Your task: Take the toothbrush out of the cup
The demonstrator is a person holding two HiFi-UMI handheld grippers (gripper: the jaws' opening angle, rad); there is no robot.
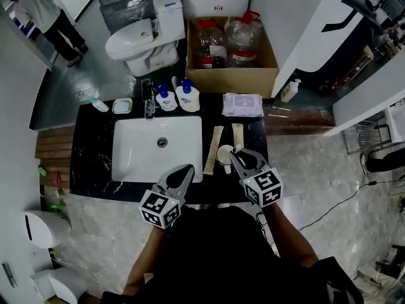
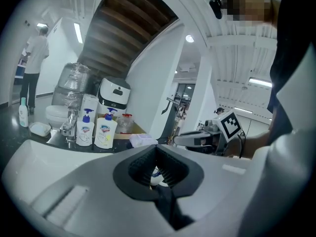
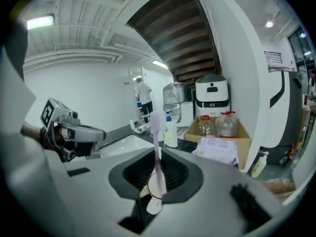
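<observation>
Black desk (image 1: 95,151) carrying a white sink (image 1: 136,154), which is lying ahead of the left fingers. Left gripper (image 2: 157,147) is keeping its fingers closed tip to tip on nothing. Right gripper (image 3: 158,152) is clamping its fingers on the pink toothbrush (image 3: 155,132), which is standing upright between them. White cup (image 1: 224,152) is sitting just below those fingers.

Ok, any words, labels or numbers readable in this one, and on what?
No text can be read.
Soap bottles: labels blurred.
Wipes pack: print too small.
Wall sign: lines too small.
</observation>
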